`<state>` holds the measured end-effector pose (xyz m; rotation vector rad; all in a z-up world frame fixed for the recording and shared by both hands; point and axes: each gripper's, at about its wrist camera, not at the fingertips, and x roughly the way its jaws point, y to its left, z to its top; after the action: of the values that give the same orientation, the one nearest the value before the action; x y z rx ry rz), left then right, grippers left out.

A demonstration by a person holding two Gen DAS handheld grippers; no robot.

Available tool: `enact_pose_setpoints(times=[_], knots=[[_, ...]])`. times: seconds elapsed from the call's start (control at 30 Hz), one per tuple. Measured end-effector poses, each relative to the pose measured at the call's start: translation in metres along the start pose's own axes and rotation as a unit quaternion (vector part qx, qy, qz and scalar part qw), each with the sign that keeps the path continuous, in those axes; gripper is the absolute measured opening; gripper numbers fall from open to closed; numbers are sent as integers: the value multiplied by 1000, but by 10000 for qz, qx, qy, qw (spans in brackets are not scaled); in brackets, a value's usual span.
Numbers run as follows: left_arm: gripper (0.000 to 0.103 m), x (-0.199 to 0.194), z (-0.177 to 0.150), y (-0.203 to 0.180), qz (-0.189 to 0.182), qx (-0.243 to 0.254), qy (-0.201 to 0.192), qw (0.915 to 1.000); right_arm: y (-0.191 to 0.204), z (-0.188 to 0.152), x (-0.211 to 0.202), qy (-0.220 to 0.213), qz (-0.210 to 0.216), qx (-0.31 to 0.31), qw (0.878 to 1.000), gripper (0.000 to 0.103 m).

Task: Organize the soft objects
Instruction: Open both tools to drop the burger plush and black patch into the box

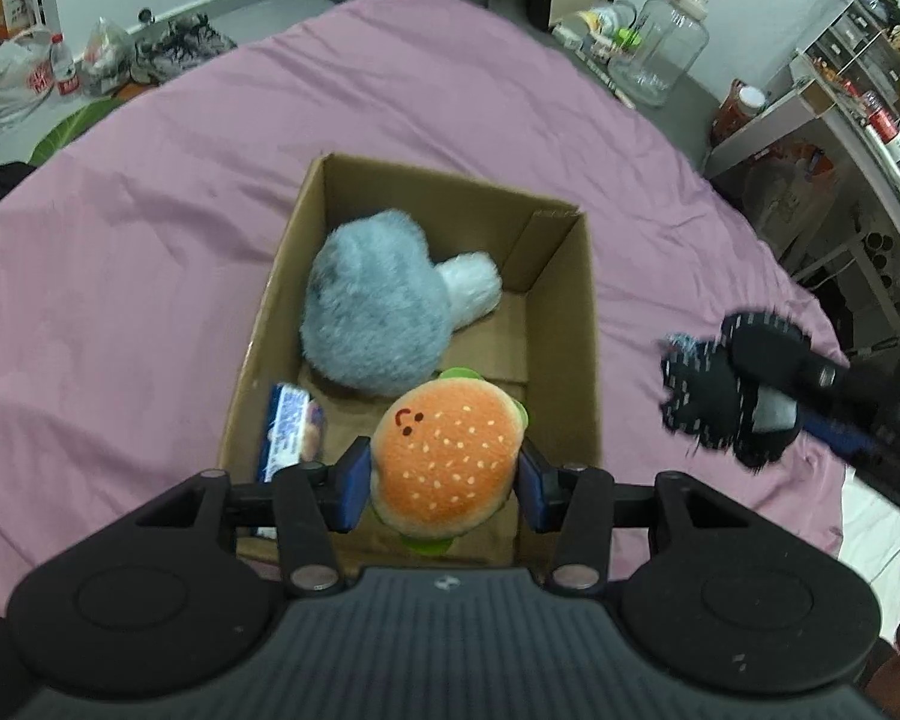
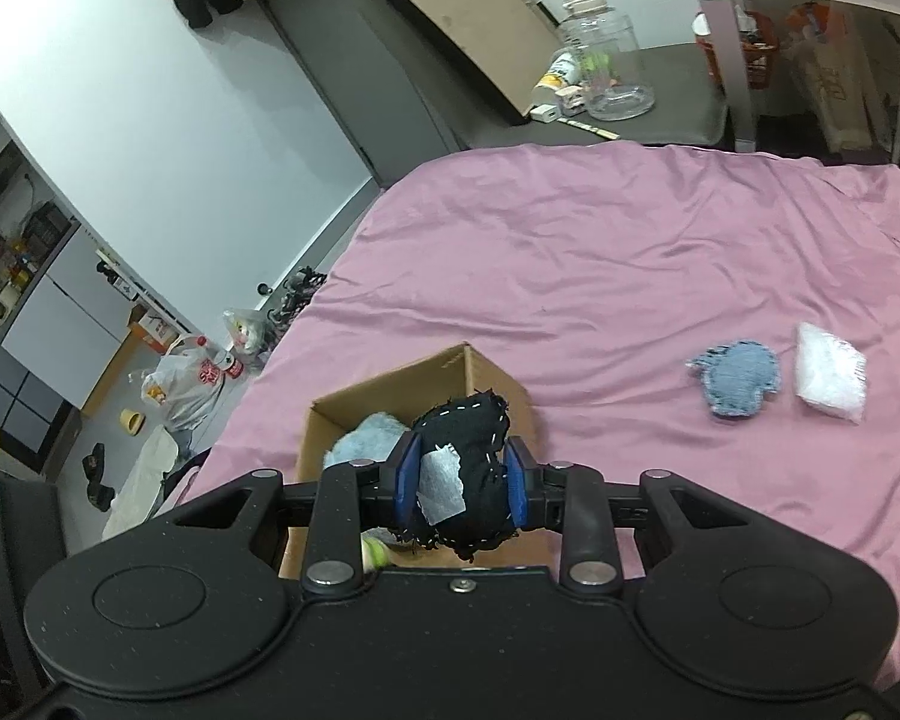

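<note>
**Both tongs loaded, drop into box pending**

Left tongs (image 1: 444,474) pinching the orange plush hamburger toy with green felt lettuce (image 1: 447,459) across its bun, pads on the sides at 3 and 9 o'clock. It hangs over the near end of the open brown cardboard box (image 1: 588,324), not yet released.

Right tongs (image 2: 462,483) clamped on the black fabric pouch with white stitching and a white label (image 2: 468,468), squeezed nearly flat. In the left view it sits at 3 o'clock of the box, outside the wall.

Already in the box: fluffy grey-and-white plush mushroom (image 1: 372,306) at 12 o'clock of the burger, blue-and-white wrapped packet (image 1: 288,426) at 9 o'clock against the wall.

Still on the pink bedsheet (image 2: 600,252), well apart from the box: blue denim patch toy (image 2: 738,378) and white crinkly plastic packet (image 2: 828,378), just beside each other.

Handling, my read:
- All light and soft, nothing fragile; drop is safe.
- Burger compresses, so grip mid-body across the widest part.
- Denim piece looks flat and limp; pinch an edge.
- Plastic packet is likely slippery; take it across the short side.
</note>
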<state>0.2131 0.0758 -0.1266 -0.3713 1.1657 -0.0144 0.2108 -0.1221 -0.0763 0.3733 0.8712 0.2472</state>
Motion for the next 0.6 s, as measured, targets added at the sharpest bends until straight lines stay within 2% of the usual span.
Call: enact_pose_setpoints(times=[0.1, 0.53, 0.6], knots=[[50, 1, 2, 7, 37, -53, 107, 9999, 10, 2, 5, 36, 54, -52, 10000, 30], [58, -12, 19, 23, 123, -96, 41, 9999, 30, 5, 18, 187, 184, -162, 9995, 32], [58, -14, 21, 25, 153, -121, 15, 9998, 31, 7, 18, 186, 209, -164, 9995, 35]])
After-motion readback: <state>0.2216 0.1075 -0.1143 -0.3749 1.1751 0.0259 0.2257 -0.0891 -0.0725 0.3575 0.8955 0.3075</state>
